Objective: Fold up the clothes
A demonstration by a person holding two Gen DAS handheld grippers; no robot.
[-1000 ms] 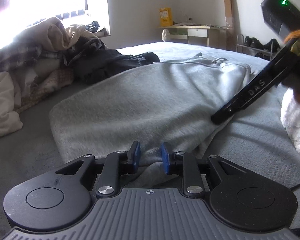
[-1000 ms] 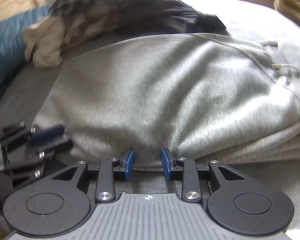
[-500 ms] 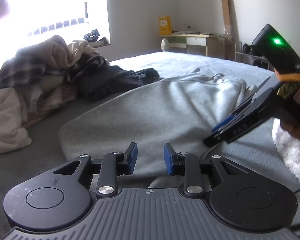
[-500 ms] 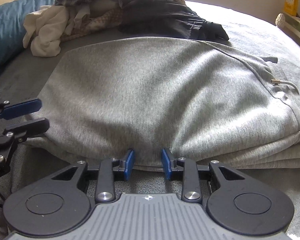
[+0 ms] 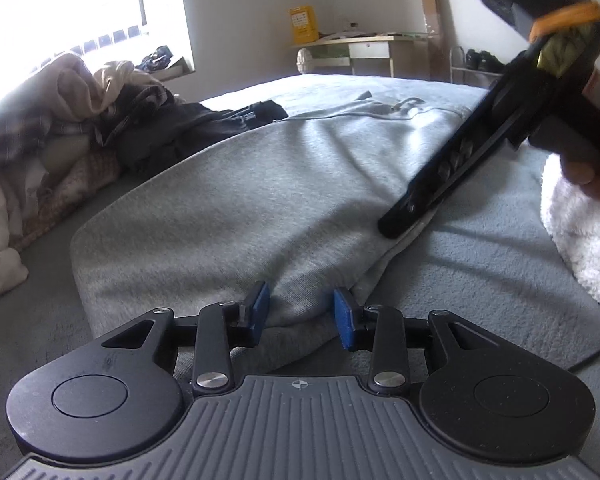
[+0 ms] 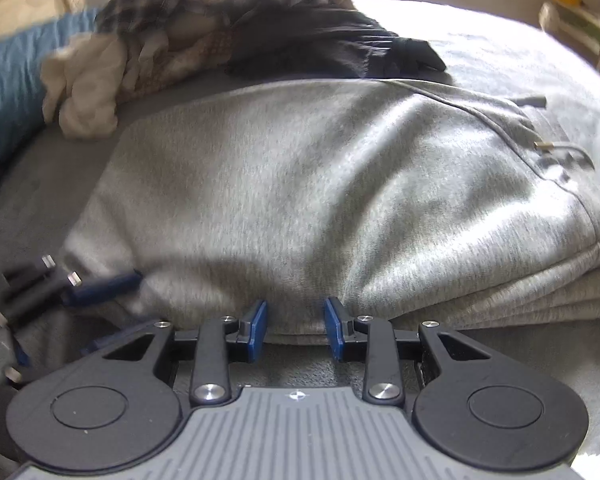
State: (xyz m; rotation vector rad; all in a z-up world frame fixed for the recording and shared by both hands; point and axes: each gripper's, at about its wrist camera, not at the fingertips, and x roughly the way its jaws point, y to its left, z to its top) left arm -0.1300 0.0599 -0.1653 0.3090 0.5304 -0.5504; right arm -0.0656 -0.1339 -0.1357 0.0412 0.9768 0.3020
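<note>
Folded grey sweatpants lie on the bed; left tool parted, jaws just opening, hem between, pads clear. Right tool parted at near edge; not gripping.

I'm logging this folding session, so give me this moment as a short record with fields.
garment: folded grey sweatpants, lying on the bed
left tongs: jaws just been opening, near edge of the garment between them, pads not pressing
right tongs: jaws apart at the folded near edge, no grip
unfolded pile: heaped beyond the garment
fold state: several layers stacked at the right edge
</note>
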